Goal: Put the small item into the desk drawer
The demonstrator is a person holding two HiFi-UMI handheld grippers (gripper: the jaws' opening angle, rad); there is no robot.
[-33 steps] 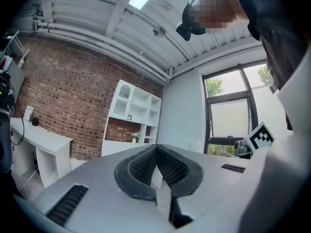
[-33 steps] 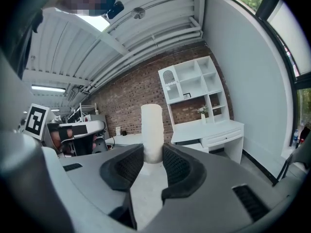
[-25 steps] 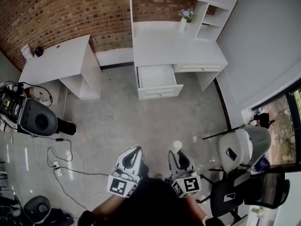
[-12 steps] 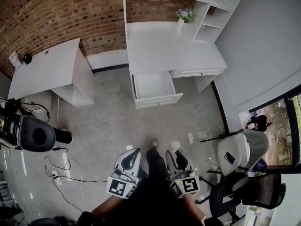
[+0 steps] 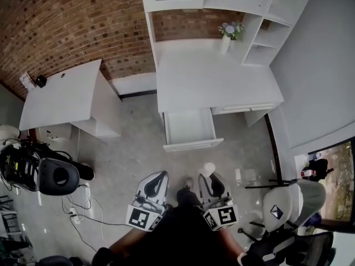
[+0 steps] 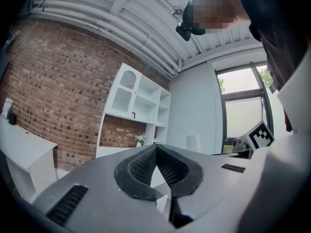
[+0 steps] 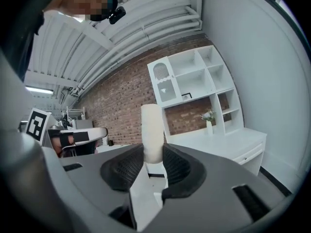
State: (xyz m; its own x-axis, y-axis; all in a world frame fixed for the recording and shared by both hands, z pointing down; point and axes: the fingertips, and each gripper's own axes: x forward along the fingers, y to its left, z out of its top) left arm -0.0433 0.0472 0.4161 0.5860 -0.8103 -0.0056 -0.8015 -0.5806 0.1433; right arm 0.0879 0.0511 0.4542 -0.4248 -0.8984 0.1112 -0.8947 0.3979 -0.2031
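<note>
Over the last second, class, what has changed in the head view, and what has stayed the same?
The person has walked toward the white desk: it and its open drawer now look larger and nearer in the head view. Nothing was taken hold of or let go. The right hand-held gripper still grips the small white cylinder; the left hand-held gripper stays shut and empty.

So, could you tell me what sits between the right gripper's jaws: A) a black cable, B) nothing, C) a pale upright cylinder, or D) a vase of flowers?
C: in the right gripper view the right gripper has its pads pressed on either side of a pale cylinder that stands up out of the jaws.
</note>
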